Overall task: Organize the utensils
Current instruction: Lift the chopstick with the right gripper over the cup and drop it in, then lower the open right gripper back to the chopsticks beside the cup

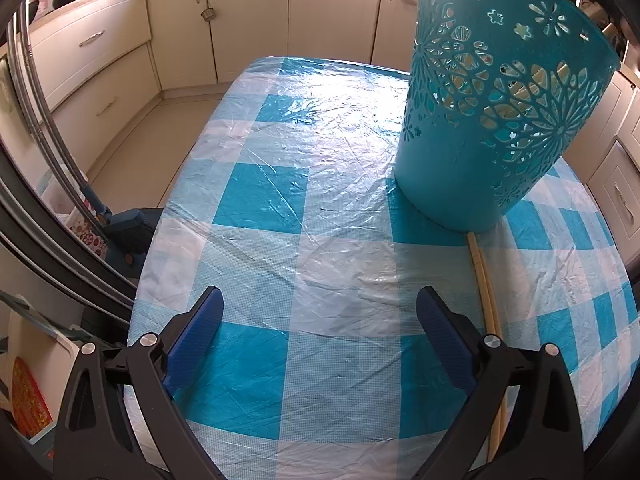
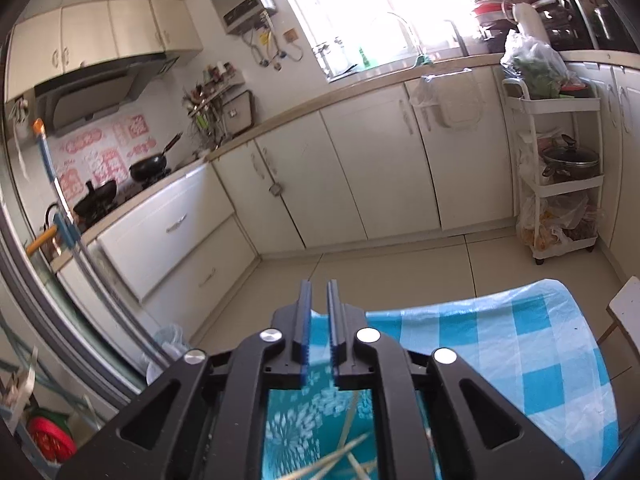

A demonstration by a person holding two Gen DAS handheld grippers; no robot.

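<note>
Two chopsticks [image 1: 486,280] beside left claw [image 1: 320,344]

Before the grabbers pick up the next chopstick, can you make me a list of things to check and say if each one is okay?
1. Left gripper open and empty: ok, its blue pads stand wide apart over the checked tablecloth.
2. Right gripper empty: ok, only a narrow gap shows between the pads, nothing in it.
3. Teal basket standing on the table: ok, though whether it leans cannot be told through this curved lens.
4. Chopsticks already in the basket: ok, pale sticks show below the right gripper.
5. Chopsticks left on the table: ok, they lie beside the left gripper, one end at the basket's base.
6. Exact number left: cannot tell.
</note>
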